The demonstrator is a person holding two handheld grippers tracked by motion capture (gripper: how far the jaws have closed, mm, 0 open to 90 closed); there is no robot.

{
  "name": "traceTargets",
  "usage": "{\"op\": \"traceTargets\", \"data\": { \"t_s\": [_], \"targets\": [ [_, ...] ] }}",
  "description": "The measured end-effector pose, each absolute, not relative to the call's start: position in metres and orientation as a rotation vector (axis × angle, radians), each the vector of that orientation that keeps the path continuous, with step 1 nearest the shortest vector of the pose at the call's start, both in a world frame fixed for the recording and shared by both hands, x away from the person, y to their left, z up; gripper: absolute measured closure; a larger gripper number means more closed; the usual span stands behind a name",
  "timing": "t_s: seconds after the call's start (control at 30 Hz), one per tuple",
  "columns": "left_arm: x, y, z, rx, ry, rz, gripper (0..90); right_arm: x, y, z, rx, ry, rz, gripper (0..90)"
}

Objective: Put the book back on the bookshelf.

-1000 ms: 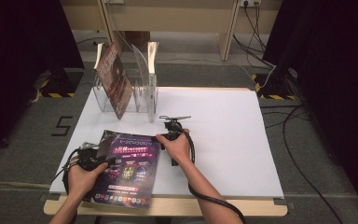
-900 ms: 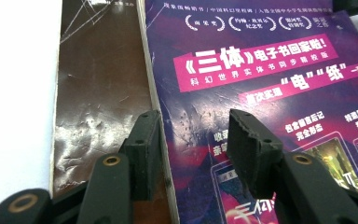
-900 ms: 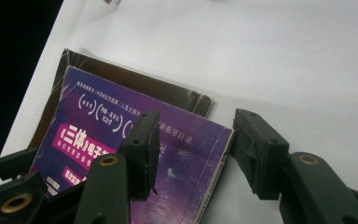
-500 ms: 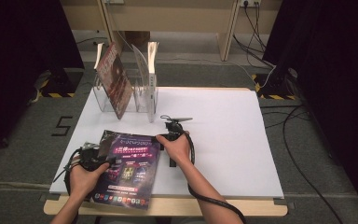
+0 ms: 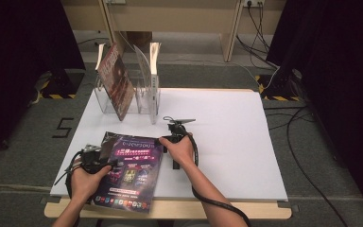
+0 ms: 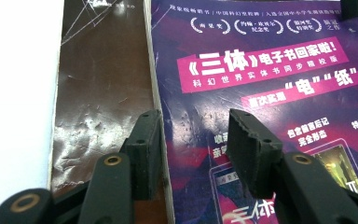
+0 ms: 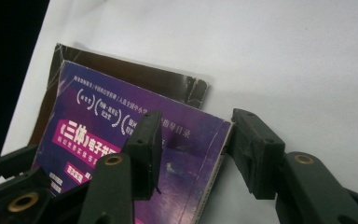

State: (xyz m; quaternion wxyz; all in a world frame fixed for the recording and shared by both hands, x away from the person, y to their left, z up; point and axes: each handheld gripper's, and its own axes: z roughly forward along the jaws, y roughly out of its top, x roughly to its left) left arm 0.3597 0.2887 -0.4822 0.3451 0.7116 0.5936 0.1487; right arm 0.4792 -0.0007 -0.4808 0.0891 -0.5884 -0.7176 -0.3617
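both tongs (image 6: 193,149) (image 7: 198,154) straddle purple magazine (image 5: 131,168) edges

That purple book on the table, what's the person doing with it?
A person holds a gripper in each hand and works at the purple book, which lies on top of a brown book near the front of the white table. The left gripper sits over the purple book's left edge with its jaws apart. The right gripper straddles its far right corner, and its jaws have just been closing, though they don't look clamped yet. Behind, a clear rack holds another book upright.
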Motion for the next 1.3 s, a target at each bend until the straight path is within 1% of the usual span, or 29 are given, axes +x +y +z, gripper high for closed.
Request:
{"op": "traceTargets", "data": {
  "t_s": [0.03,0.17,0.4,0.87,0.97,1.1,1.3],
  "targets": [
    [0.36,0.289,-0.482,1.848,1.538,0.388,54.3,0.479,-0.001,-0.481,-1.73,-2.174,-1.067,58.4],
    [0.359,0.289,-0.483,1.843,1.539,0.385,54.4,0.478,-0.003,-0.481,-1.731,-2.177,-1.068,57.9],
    [0.359,0.287,-0.482,1.846,1.543,0.403,54.6,0.478,-0.009,-0.483,-1.79,-1.997,-1.075,56.5],
    [0.358,0.286,-0.483,1.843,1.543,0.406,54.8,0.473,-0.008,-0.481,-1.78,-2.046,-1.053,56.6],
    [0.358,0.286,-0.483,1.841,1.544,0.408,54.9,0.471,-0.006,-0.482,-1.739,-1.999,-1.01,57.7],
    [0.358,0.286,-0.483,1.841,1.544,0.405,54.9,0.468,-0.005,-0.483,-1.734,-2.015,-1.04,57.4],
    [0.358,0.287,-0.484,1.828,1.541,0.4,54.9,0.469,-0.006,-0.484,-1.734,-2.024,-1.034,60.3]
  ]
}}
